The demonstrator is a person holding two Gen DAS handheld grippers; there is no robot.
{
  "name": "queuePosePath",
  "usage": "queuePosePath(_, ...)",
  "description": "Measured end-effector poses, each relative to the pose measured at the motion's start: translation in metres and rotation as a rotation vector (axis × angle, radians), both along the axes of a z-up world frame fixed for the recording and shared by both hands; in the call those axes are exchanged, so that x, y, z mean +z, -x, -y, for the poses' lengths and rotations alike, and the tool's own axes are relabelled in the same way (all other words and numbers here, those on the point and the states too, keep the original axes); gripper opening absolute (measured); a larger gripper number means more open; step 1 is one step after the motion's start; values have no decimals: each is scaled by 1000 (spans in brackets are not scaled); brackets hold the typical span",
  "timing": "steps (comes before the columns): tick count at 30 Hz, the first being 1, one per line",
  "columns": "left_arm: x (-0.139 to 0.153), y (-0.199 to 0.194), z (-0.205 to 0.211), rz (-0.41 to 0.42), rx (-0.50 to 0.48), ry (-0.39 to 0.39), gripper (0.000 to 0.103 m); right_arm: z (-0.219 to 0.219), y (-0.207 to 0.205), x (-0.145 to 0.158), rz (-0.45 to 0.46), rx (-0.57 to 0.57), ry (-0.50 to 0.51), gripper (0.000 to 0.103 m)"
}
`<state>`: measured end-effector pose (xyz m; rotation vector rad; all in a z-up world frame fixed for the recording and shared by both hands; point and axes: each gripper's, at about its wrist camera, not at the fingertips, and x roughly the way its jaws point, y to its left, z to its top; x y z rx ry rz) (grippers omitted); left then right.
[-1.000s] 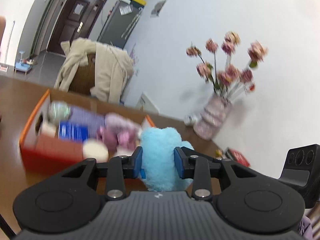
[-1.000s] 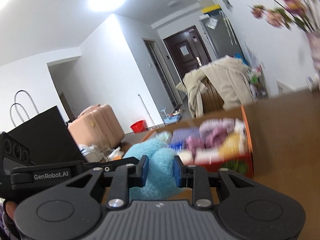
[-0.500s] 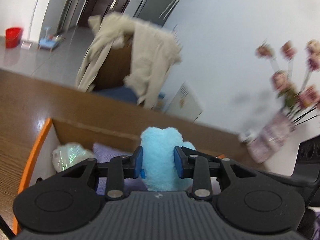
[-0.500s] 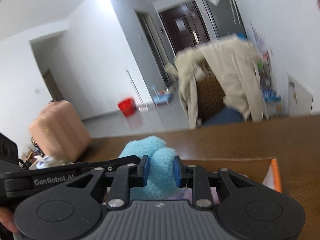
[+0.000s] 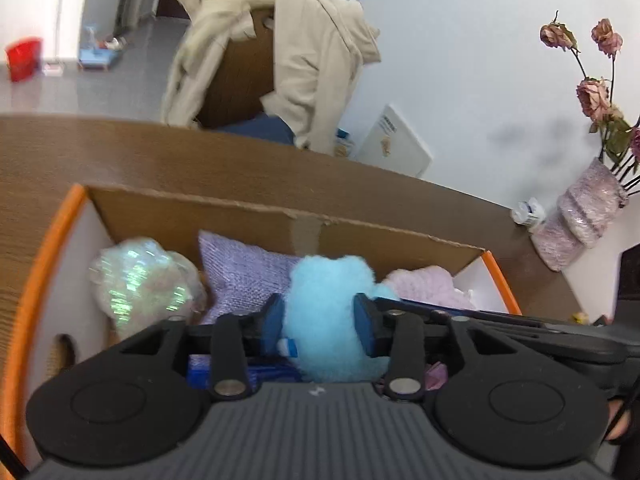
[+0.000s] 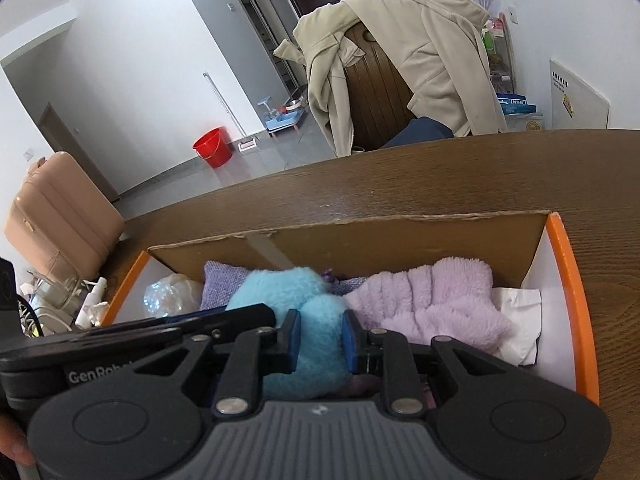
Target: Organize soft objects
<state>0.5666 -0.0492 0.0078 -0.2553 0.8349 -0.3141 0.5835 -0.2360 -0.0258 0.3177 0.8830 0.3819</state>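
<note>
Both grippers are shut on one light blue plush toy (image 5: 326,312), held inside an orange-rimmed cardboard box (image 5: 256,216). My left gripper (image 5: 320,322) pinches it from one side. My right gripper (image 6: 320,336) pinches the same toy (image 6: 296,304) from the other side. The box (image 6: 560,248) also holds a lilac fluffy towel (image 6: 432,300), a purple knitted pad (image 5: 244,272), an iridescent wrapped bundle (image 5: 140,280) and a white cloth (image 6: 520,320).
The box stands on a brown wooden table (image 6: 440,176). A chair draped with a beige coat (image 5: 288,56) stands beyond the table. A pink vase of dried flowers (image 5: 576,216) is at the right by the wall. A pink suitcase (image 6: 56,216) and a red bucket (image 6: 212,146) are on the floor.
Both grippers moved the blue plush from in front of the box to over it and down among the soft things inside. Both stay shut on it.
</note>
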Motion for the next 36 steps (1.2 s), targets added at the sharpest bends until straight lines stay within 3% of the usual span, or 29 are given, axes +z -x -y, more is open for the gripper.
queuePosePath(2, 15, 14, 2, 49, 14, -55, 47, 4, 2, 9, 0, -9, 5, 24)
queuePosePath(6, 47, 43, -4, 101, 15, -75, 47, 5, 27, 41, 57, -6, 61, 24)
queuePosePath(8, 66, 62, -10, 139, 23, -102, 53, 10, 44, 63, 89, -14, 84, 27)
queuePosePath(14, 117, 128, -38, 237, 64, -229, 78, 40, 102, 123, 162, -49, 200, 48)
queuePosePath(18, 138, 173, -56, 287, 126, -274, 85, 59, 147, 152, 191, -80, 311, 67)
queuePosePath(19, 141, 183, -58, 300, 143, -274, 88, 62, 159, 158, 201, -91, 337, 75)
queuePosePath(22, 149, 210, -60, 352, 168, -293, 98, 68, 189, 168, 255, -146, 393, 82)
queuePosePath(27, 159, 250, -62, 426, 179, -297, 99, 59, 229, 178, 335, -168, 449, 88)
queuePosePath(31, 147, 291, -73, 482, 236, -228, 101, 56, 262, 179, 386, -178, 396, 88)
queuePosePath(36, 121, 345, -81, 562, 296, -258, 102, 58, 317, 161, 478, -233, 291, 89)
